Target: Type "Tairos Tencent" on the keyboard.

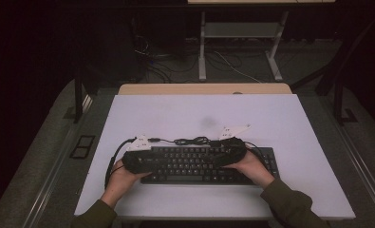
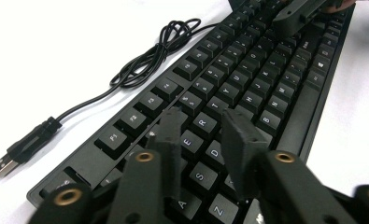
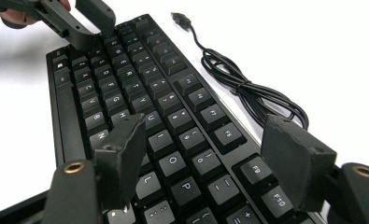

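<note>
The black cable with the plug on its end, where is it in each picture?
High view: the cable lies bunched on the white table just behind the keyboard.
Left gripper view: upper left, its coil beside the F keys, plug at far left.
Right gripper view: upper right.
Shared landmark: the keyboard's function-key row.

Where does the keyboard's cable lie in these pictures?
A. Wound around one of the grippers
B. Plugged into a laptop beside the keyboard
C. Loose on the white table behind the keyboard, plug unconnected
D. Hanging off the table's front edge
C: the cable lies bundled on the white table along the far edge of the keyboard, and its USB plug rests free on the tabletop.
</note>
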Tool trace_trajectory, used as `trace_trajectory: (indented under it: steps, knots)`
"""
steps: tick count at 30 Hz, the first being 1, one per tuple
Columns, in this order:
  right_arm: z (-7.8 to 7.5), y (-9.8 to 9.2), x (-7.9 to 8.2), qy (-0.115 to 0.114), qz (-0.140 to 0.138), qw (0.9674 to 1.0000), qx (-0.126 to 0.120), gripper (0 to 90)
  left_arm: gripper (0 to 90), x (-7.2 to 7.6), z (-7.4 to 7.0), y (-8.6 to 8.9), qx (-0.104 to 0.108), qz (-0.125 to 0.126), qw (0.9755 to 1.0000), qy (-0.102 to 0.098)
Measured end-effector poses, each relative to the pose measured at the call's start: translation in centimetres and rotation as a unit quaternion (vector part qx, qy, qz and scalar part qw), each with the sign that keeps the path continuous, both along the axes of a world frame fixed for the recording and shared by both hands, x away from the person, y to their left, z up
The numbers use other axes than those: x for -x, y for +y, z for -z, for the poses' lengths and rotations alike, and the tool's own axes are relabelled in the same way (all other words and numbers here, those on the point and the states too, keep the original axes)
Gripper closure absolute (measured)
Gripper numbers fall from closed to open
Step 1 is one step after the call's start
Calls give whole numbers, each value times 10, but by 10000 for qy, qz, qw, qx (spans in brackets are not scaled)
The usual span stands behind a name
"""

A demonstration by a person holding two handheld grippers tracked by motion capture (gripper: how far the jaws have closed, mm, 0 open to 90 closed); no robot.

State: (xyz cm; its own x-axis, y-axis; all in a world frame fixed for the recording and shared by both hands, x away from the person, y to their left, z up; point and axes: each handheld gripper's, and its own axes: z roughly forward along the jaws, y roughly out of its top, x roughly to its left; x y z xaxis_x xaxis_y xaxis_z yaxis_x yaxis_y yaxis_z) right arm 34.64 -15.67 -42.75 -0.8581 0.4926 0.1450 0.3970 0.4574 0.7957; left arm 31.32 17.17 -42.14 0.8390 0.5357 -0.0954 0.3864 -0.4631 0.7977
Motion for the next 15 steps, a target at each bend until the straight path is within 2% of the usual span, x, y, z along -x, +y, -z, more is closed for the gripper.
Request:
trace_trajectory:
  steps: [10, 15]
  knots:
    - [-1, -6, -2, -29, 84, 10000, -32, 295, 869, 0, 1, 3, -49, 43, 9998, 193]
    - [-1, -7, -3, -28, 105, 9999, -29, 294, 892, -1, 3, 4, -118, 55, 9996, 254]
